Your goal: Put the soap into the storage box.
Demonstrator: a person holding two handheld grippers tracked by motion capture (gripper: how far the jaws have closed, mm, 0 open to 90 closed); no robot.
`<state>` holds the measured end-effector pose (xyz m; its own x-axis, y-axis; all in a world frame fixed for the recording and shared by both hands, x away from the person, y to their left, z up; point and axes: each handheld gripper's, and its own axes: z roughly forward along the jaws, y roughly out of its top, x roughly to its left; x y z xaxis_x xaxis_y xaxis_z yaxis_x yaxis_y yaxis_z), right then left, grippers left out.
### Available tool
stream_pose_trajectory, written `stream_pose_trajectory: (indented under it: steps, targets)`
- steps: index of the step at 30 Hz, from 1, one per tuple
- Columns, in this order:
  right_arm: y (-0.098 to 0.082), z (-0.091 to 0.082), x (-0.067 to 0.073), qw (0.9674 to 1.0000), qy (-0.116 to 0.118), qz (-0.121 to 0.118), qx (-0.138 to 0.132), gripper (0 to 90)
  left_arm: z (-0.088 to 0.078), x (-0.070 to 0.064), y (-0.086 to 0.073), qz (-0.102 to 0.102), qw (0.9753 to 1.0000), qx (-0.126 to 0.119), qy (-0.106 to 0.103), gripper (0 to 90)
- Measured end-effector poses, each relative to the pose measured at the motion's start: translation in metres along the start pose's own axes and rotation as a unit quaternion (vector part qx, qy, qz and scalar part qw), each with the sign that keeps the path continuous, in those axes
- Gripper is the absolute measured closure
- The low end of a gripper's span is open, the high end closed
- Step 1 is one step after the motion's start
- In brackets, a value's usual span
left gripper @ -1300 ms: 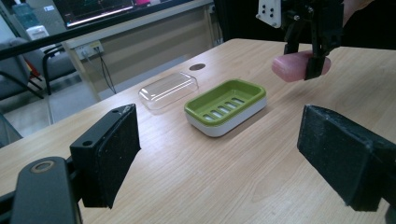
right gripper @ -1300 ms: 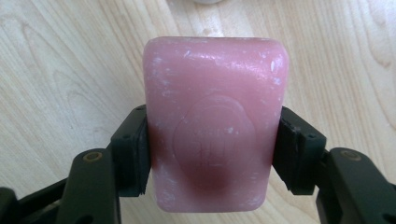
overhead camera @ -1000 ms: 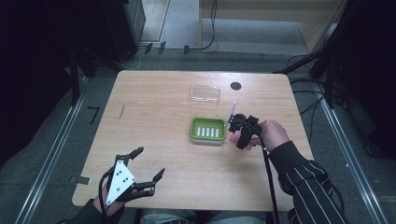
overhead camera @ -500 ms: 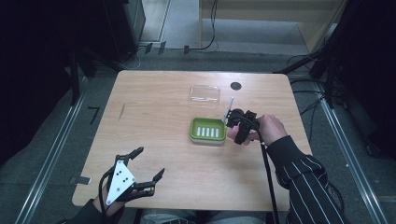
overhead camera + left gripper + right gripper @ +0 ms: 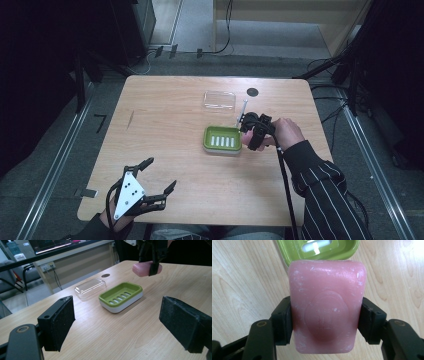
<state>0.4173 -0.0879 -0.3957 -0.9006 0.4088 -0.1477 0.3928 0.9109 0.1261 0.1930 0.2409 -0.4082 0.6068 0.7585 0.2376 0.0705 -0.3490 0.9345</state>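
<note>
Light wooden table [image 5: 165, 130] in a dark room. Right gripper [image 5: 325, 322] clamps a pink soap bar [image 5: 325, 305], scuffed, embossed; left gripper [image 5: 117, 322] jaws apart, empty.

left tongs [image 5: 155, 176] agape, right tongs [image 5: 325, 322] clamped

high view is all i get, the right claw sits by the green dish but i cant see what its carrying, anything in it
Observer: Yes, the right claw is shut on a pink soap bar, pads pressing its two long sides.
Operator: is the bar over the dish yet
Observer: Not fully. In the right gripper view only the bar's far end overlaps the rim of the green soap dish.
Operator: touching the dish or the table
Observer: No. The left gripper view shows the bar hanging in the air, above and beyond the dish.
Operator: left claw busy
Observer: No, the left claw is open with nothing between its pads.
</note>
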Motion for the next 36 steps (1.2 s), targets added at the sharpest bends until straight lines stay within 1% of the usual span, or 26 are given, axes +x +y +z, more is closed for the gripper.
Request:
stream_pose_trajectory:
  steps: [2, 3, 4, 8, 20, 21, 23, 24, 27, 36]
  targets:
    - [0.001, -0.001, -0.001, 1.0000, -0.001, -0.002, -0.002, 38.6, 0.000, 0.000, 0.000, 0.000, 1.0000, 0.001, 0.000, 13.6]
    - [0.002, -0.002, -0.002, 1.0000, -0.002, -0.007, -0.004, 38.6, 0.000, 0.000, 0.000, 0.000, 1.0000, 0.001, 0.000, 13.6]
    - [0.003, -0.002, -0.003, 1.0000, -0.002, -0.003, -0.005, 38.6, 0.000, 0.000, 0.000, -0.001, 1.0000, 0.000, 0.000, 13.6]
    - [0.007, -0.002, -0.004, 0.9999, -0.001, -0.007, -0.009, 38.6, 0.000, 0.000, 0.000, 0.000, 1.0000, 0.001, 0.000, 13.6]
    - [0.018, -0.002, -0.009, 0.9995, 0.003, -0.027, -0.016, 38.6, 0.000, 0.000, 0.000, 0.000, 1.0000, 0.001, 0.000, 13.6]
    - [0.020, -0.002, -0.009, 0.9993, 0.003, -0.031, -0.019, 38.5, 0.000, 0.000, 0.000, -0.001, 1.0000, 0.001, 0.000, 13.6]
    - [0.022, -0.004, -0.010, 0.9993, 0.002, -0.030, -0.024, 38.5, 0.000, 0.000, 0.000, 0.000, 1.0000, 0.001, 0.000, 13.6]
    - [0.023, -0.005, -0.011, 0.9990, 0.001, -0.034, -0.027, 38.6, 0.000, 0.000, 0.000, -0.001, 1.0000, 0.001, 0.000, 13.6]
    - [0.027, -0.008, -0.011, 0.9988, 0.002, -0.036, -0.033, 38.5, 0.000, 0.000, 0.000, -0.001, 1.0000, 0.001, 0.001, 13.6]
    - [0.037, -0.009, -0.008, 0.9974, 0.008, -0.055, -0.046, 38.6, 0.000, 0.000, 0.000, -0.001, 1.0000, 0.002, 0.001, 13.6]
